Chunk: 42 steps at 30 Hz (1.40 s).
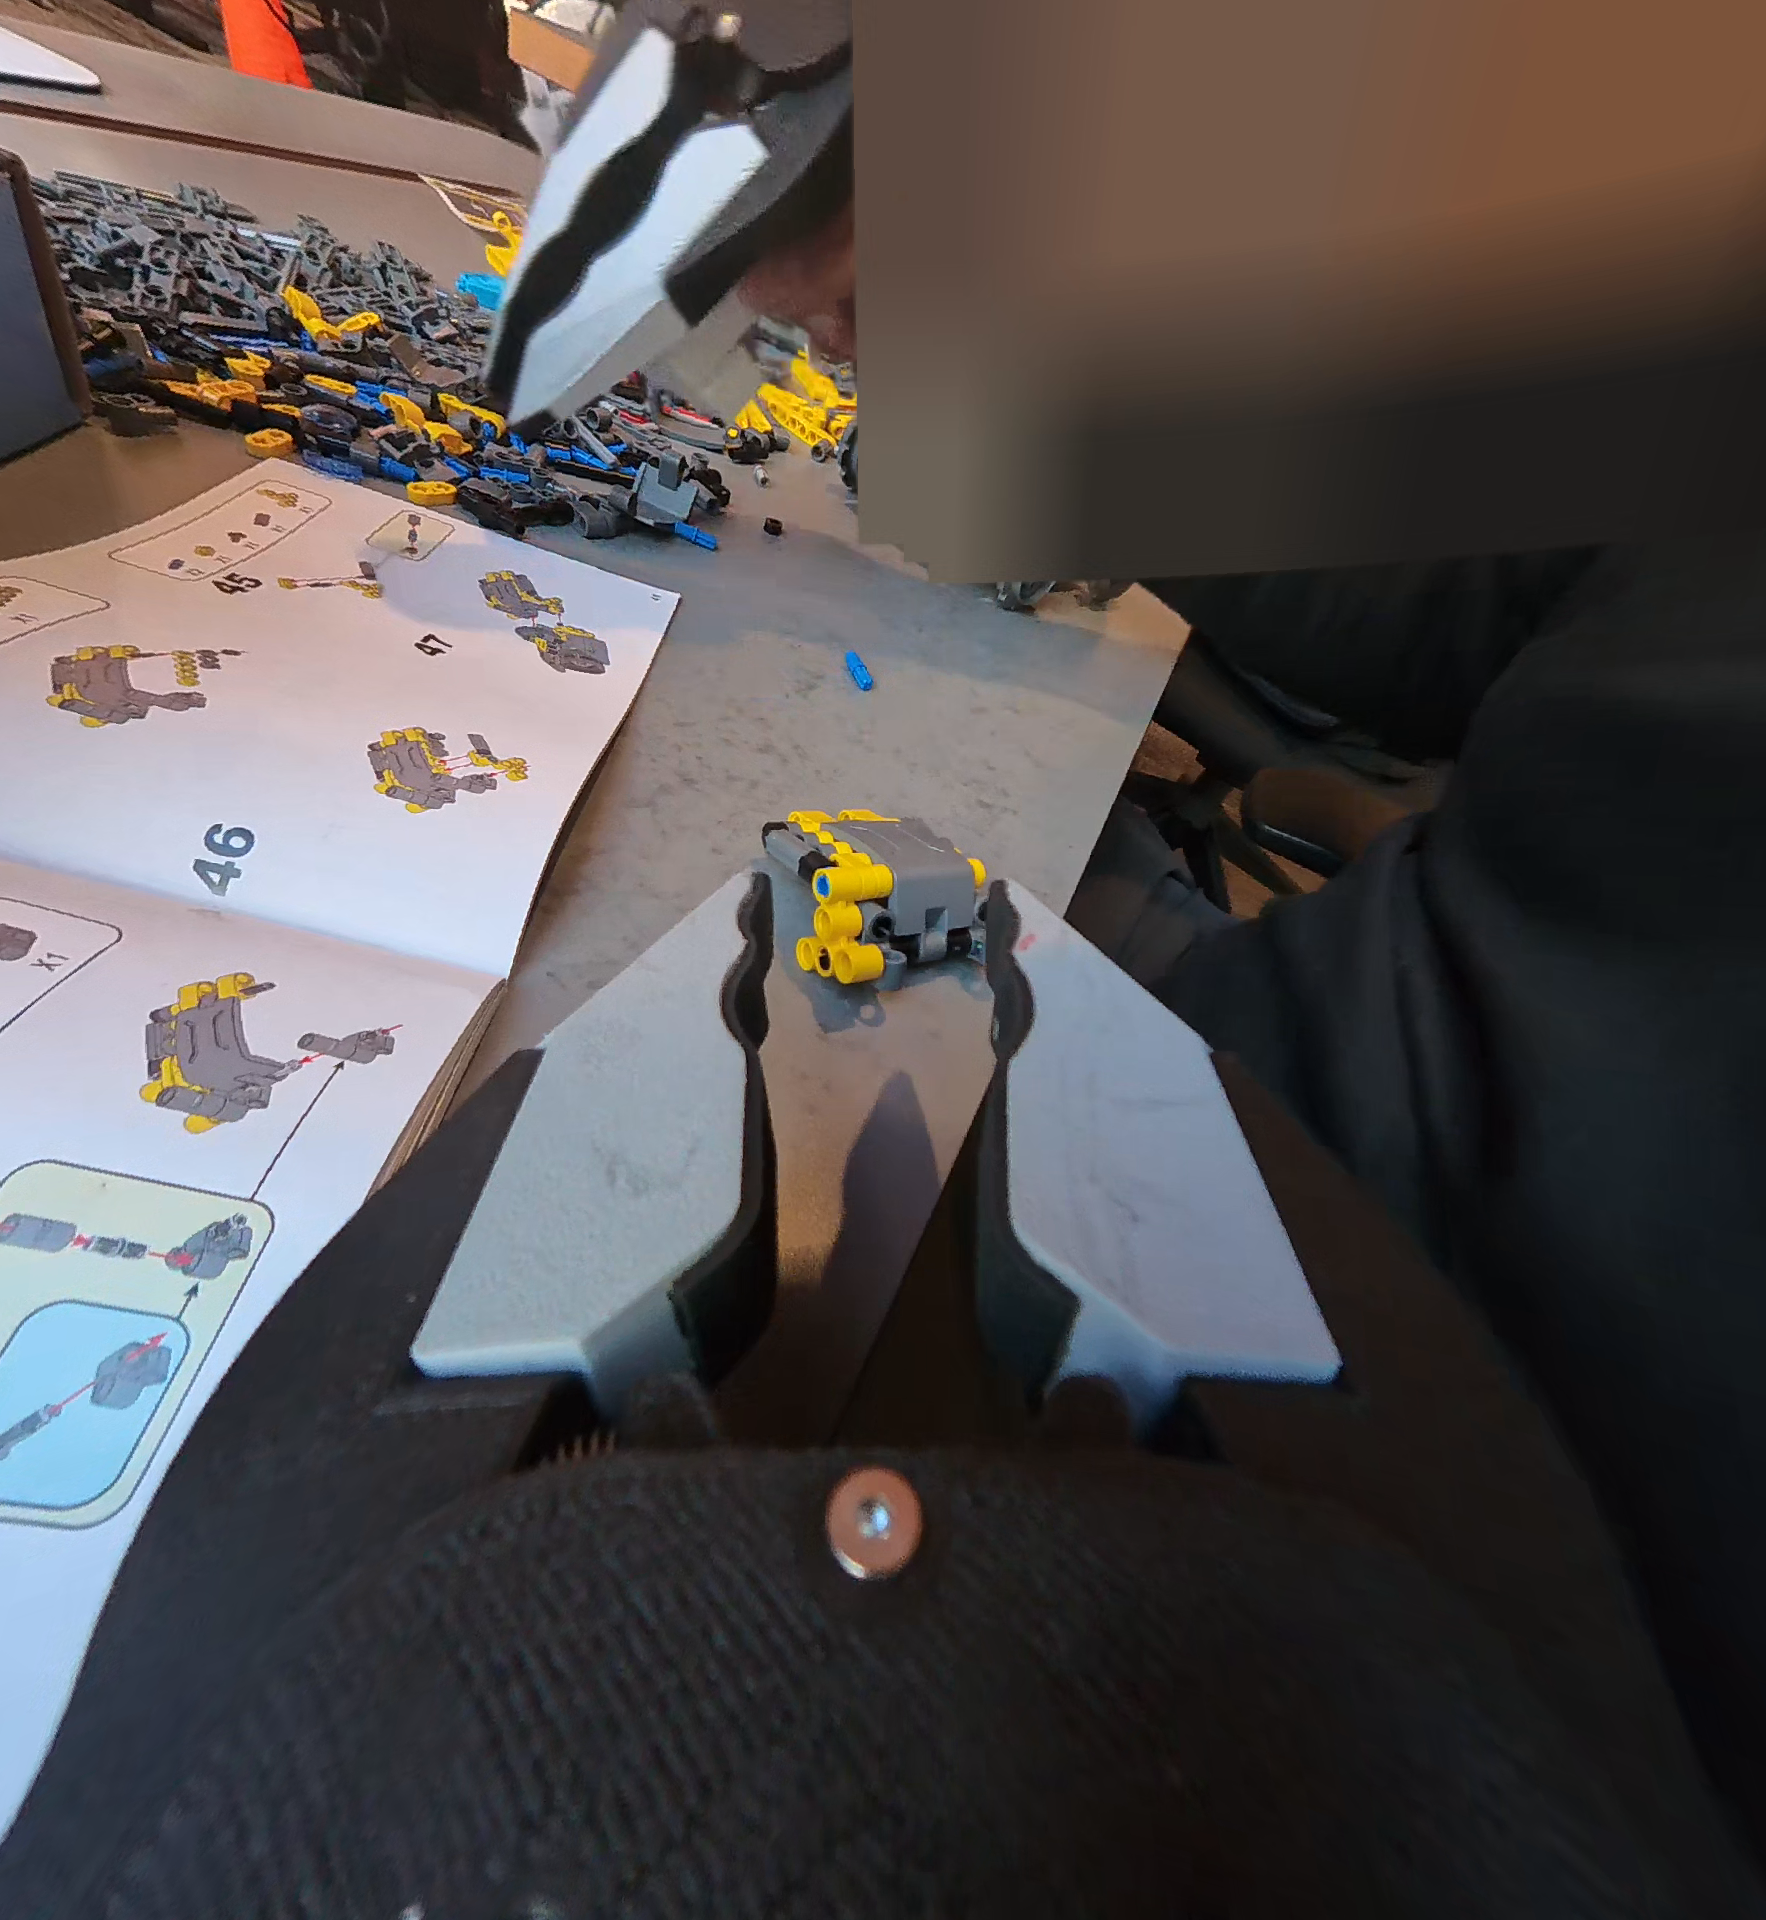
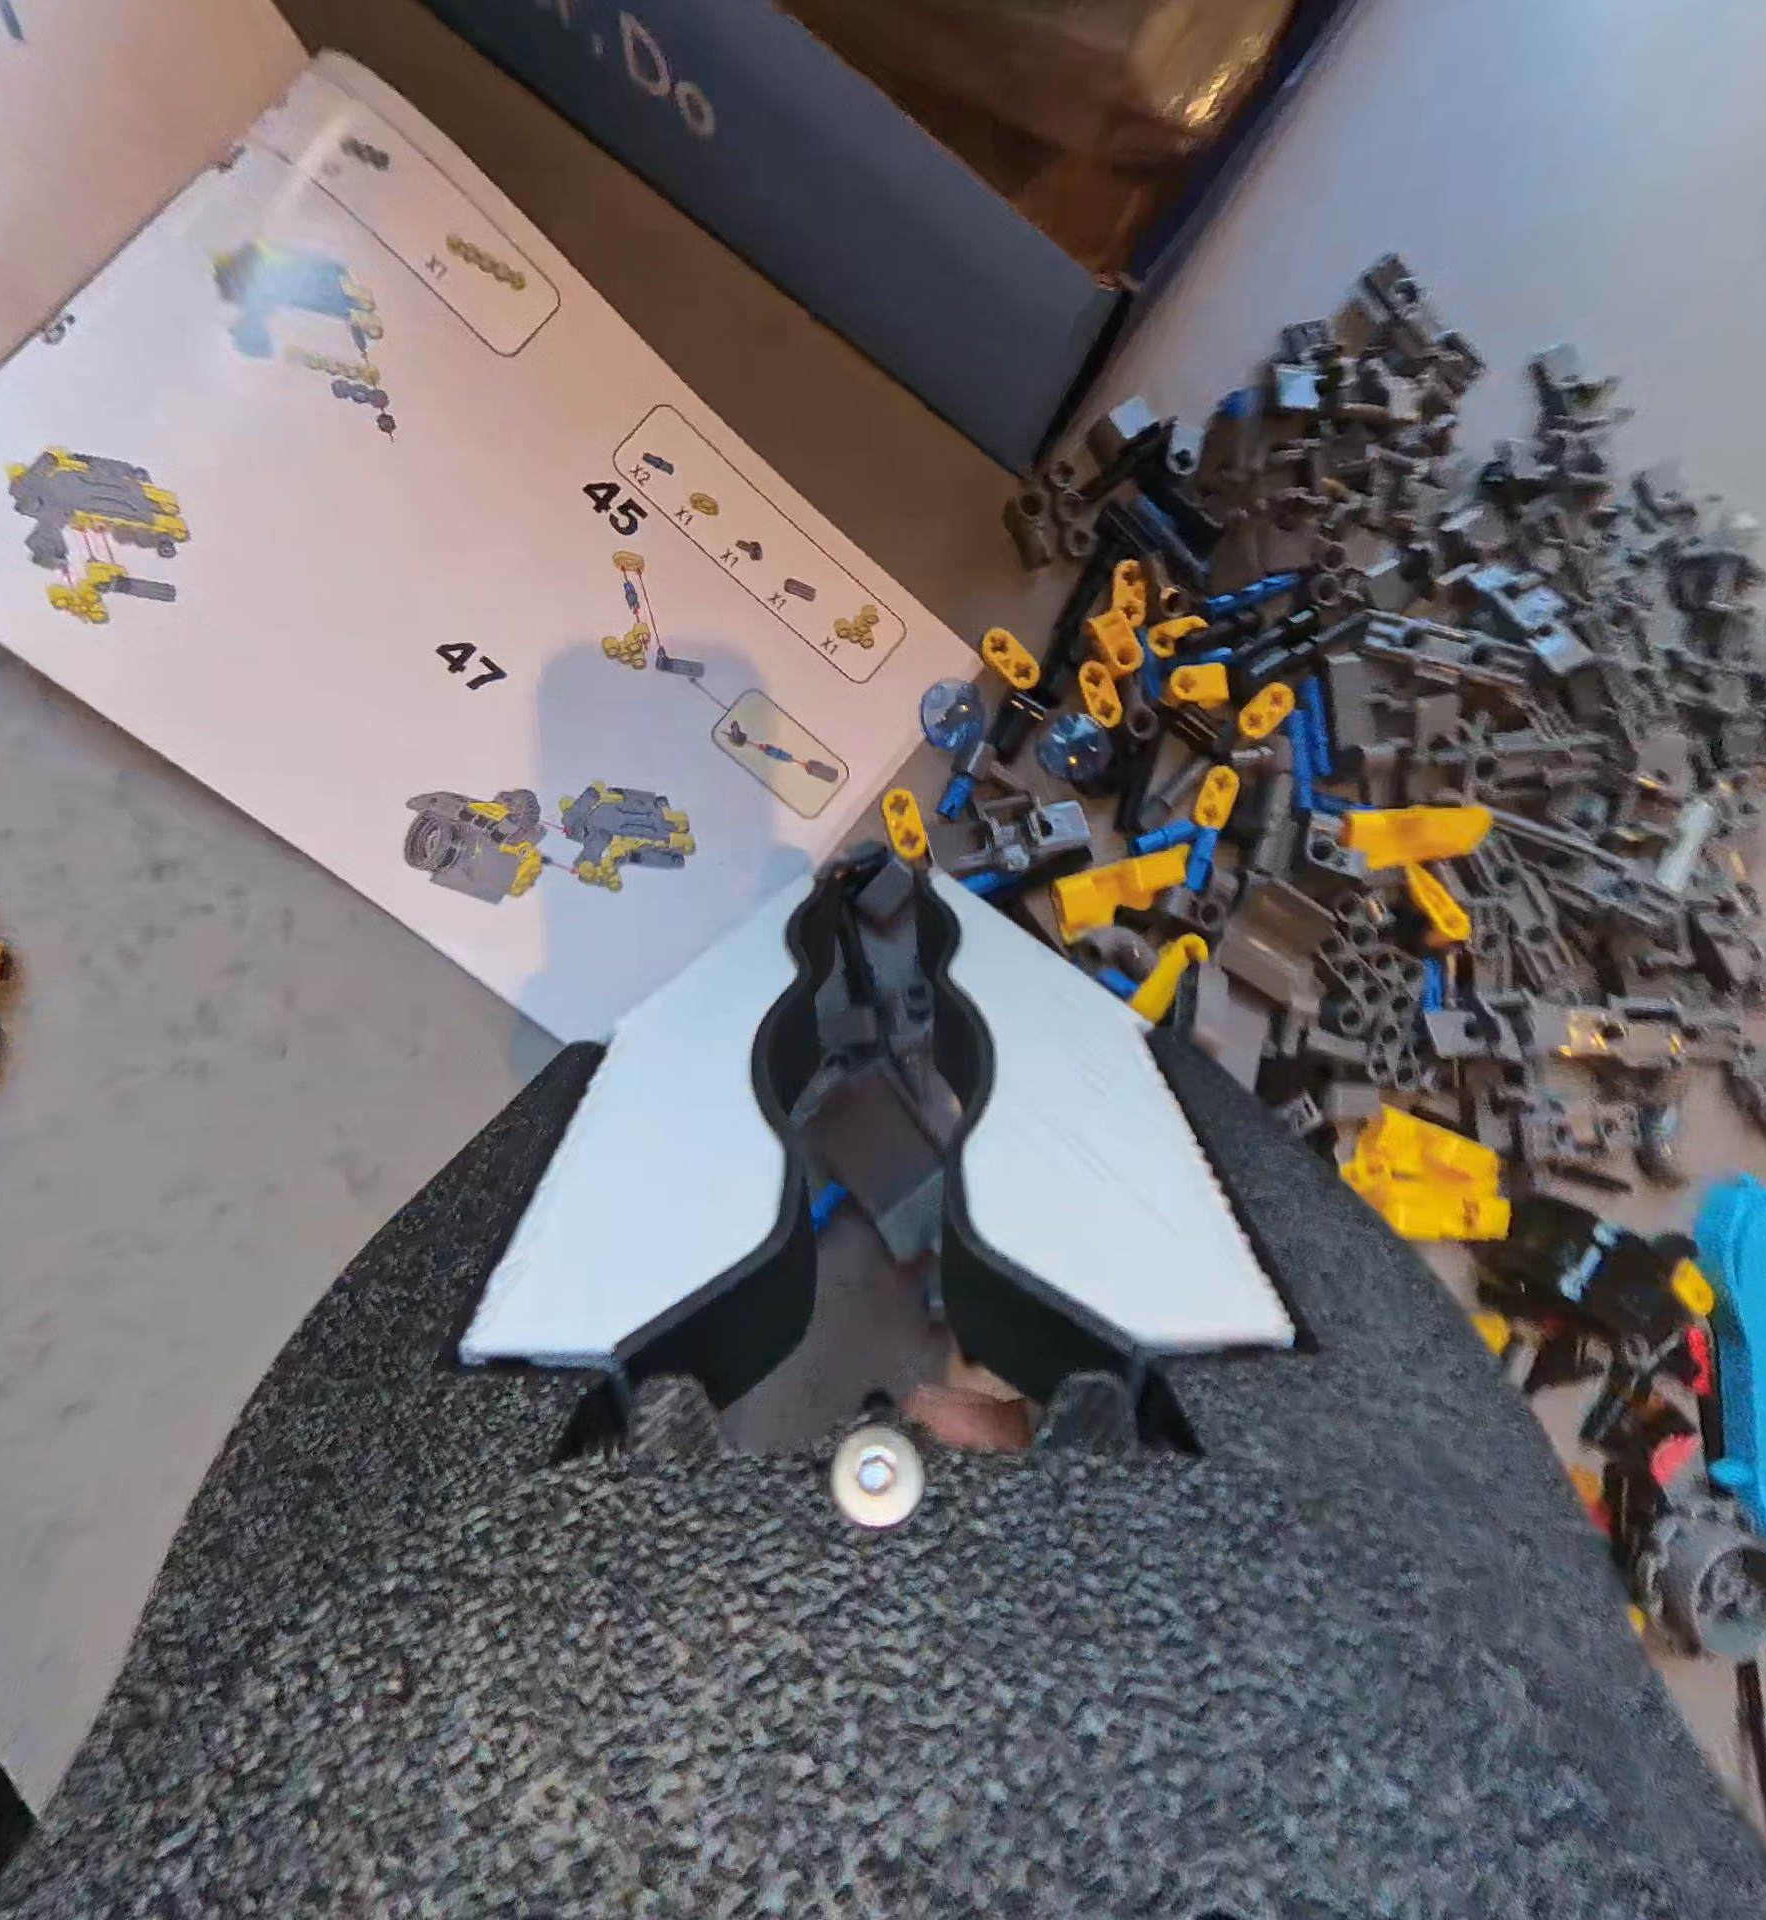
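The left gripper (image 1: 874, 914) sits low on the grey tabletop (image 1: 754, 707) with its jaws spread, the small yellow-and-grey brick assembly (image 1: 874, 899) standing between the fingertips near the tabletop's edge; whether the pads already touch it cannot be told, so it counts as released. The right gripper (image 2: 874, 894) is clenched on a dark grey brick piece (image 2: 884, 997) that runs down the gap between its fingers, above the corner of the open instruction booklet (image 2: 339, 582) and just beside the loose pile of bricks (image 2: 1430, 779). The assembly looks light and loosely pinned, so an uneven squeeze could tip it or push it off the nearby edge. The long piece is pinched along its length and could pivot or slip into the pile, where it would be hard to find again.
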Each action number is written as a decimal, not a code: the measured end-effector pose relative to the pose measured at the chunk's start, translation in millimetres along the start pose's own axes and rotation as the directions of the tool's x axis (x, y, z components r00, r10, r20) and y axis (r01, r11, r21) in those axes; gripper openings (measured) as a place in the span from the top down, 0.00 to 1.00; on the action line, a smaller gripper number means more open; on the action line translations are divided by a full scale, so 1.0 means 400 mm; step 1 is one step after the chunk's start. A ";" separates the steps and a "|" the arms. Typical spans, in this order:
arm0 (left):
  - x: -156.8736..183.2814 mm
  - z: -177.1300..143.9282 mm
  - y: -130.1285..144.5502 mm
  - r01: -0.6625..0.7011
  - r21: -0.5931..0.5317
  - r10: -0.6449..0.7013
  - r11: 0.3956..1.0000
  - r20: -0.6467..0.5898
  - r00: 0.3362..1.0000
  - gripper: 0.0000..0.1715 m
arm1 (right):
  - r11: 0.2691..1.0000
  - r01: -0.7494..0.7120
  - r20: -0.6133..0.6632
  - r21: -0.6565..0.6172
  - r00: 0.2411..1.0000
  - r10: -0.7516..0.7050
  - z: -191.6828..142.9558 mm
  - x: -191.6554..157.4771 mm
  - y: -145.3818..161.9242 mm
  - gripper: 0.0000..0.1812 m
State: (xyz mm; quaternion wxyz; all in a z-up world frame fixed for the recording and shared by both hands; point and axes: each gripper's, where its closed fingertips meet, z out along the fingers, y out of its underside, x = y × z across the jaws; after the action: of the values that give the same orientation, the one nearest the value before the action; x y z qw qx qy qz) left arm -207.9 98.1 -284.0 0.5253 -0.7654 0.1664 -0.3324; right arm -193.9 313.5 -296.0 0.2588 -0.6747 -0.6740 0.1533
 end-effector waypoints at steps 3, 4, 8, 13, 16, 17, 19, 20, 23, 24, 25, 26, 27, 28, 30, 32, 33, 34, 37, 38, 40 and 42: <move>0.004 -0.001 0.001 -0.003 -0.004 0.003 1.000 -0.013 1.000 0.77 | 0.995 0.044 0.037 -0.090 0.998 -0.041 0.049 0.011 0.002 0.93; 0.005 -0.001 0.002 -0.003 -0.005 0.003 1.000 -0.017 1.000 0.77 | 0.992 0.057 0.045 -0.112 0.998 -0.053 0.062 0.015 0.004 0.93; 0.010 -0.004 0.003 -0.004 -0.004 0.003 1.000 -0.030 1.000 0.77 | 0.983 0.086 0.123 -0.161 0.990 -0.066 0.091 0.001 0.006 0.96; 0.014 -0.008 0.004 -0.003 0.001 0.003 1.000 -0.034 0.999 0.76 | 0.983 0.076 0.159 -0.167 0.986 -0.050 0.089 -0.001 0.006 0.97; 0.014 -0.009 0.004 -0.005 0.003 0.005 1.000 -0.032 0.999 0.76 | 0.985 0.077 0.142 -0.153 0.988 -0.055 0.077 0.006 0.004 0.97; 0.014 -0.009 0.004 -0.006 0.003 0.006 1.000 -0.032 0.999 0.76 | 0.987 0.085 0.135 -0.139 0.989 -0.066 0.067 0.005 -0.001 0.97; 0.014 -0.009 0.004 -0.007 0.003 0.007 1.000 -0.029 1.000 0.76 | 0.988 0.101 0.132 -0.115 0.988 -0.086 0.040 -0.006 -0.008 0.97; 0.013 -0.008 0.004 -0.007 0.003 0.007 1.000 -0.029 1.000 0.76 | 0.988 0.112 0.130 -0.110 0.987 -0.098 0.023 -0.012 -0.007 0.97; 0.012 -0.007 0.003 -0.004 0.004 0.004 1.000 -0.027 1.000 0.76 | 0.985 0.139 0.135 -0.103 0.983 -0.125 -0.026 -0.042 0.010 0.97; 0.012 -0.007 0.003 -0.005 0.004 0.005 1.000 -0.026 1.000 0.77 | 0.985 0.141 0.150 -0.102 0.981 -0.125 -0.040 -0.058 0.019 0.97; 0.012 -0.007 0.003 -0.005 0.004 0.005 1.000 -0.025 1.000 0.77 | 0.985 0.141 0.167 -0.102 0.978 -0.123 -0.052 -0.076 0.030 0.97; 0.011 -0.007 0.003 -0.005 0.004 0.005 1.000 -0.024 1.000 0.77 | 0.984 0.144 0.185 -0.105 0.975 -0.123 -0.061 -0.094 0.044 0.97; 0.011 -0.007 0.003 -0.004 0.005 0.004 1.000 -0.024 1.000 0.77 | 0.983 0.148 0.199 -0.112 0.972 -0.124 -0.067 -0.112 0.060 0.97; 0.011 -0.006 0.003 -0.003 0.005 0.003 1.000 -0.024 1.000 0.77 | 0.981 0.150 0.210 -0.122 0.970 -0.122 -0.069 -0.128 0.078 0.97; 0.011 -0.006 0.003 -0.003 0.005 0.003 1.000 -0.023 1.000 0.77 | 0.980 0.144 0.236 -0.140 0.966 -0.108 -0.065 -0.158 0.114 0.97; 0.010 -0.006 0.003 -0.003 0.005 0.004 1.000 -0.021 1.000 0.77 | 0.979 0.135 0.255 -0.155 0.963 -0.092 -0.053 -0.181 0.143 0.97; 0.010 -0.006 0.002 -0.003 0.005 0.003 1.000 -0.021 1.000 0.77 | 0.978 0.132 0.260 -0.160 0.962 -0.087 -0.046 -0.189 0.154 0.97; 0.009 -0.006 0.002 -0.003 0.005 0.003 1.000 -0.020 1.000 0.77 | 0.980 0.125 0.260 -0.151 0.962 -0.083 -0.043 -0.194 0.155 0.97; 0.009 -0.005 0.002 -0.003 0.005 0.003 1.000 -0.020 1.000 0.77 | 0.983 0.116 0.258 -0.140 0.963 -0.077 -0.043 -0.196 0.152 0.94; 0.010 -0.006 0.002 -0.003 0.005 0.003 1.000 -0.020 1.000 0.77 | 0.984 0.117 0.260 -0.135 0.962 -0.078 -0.047 -0.198 0.149 0.91; 0.010 -0.006 0.002 -0.003 0.005 0.003 1.000 -0.020 1.000 0.77 | 0.988 0.111 0.266 -0.104 0.961 -0.080 -0.064 -0.200 0.133 0.89; 0.010 -0.006 0.003 -0.003 0.005 0.003 1.000 -0.020 1.000 0.77 | 0.996 0.079 0.242 -0.050 0.968 -0.064 -0.086 -0.187 0.107 0.79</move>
State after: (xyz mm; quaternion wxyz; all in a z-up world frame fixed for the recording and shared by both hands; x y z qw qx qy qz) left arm -206.5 93.7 -283.0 0.5261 -0.7604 0.1720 -0.3397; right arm -142.8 236.4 -302.3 0.1608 -0.6338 -0.7285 0.2042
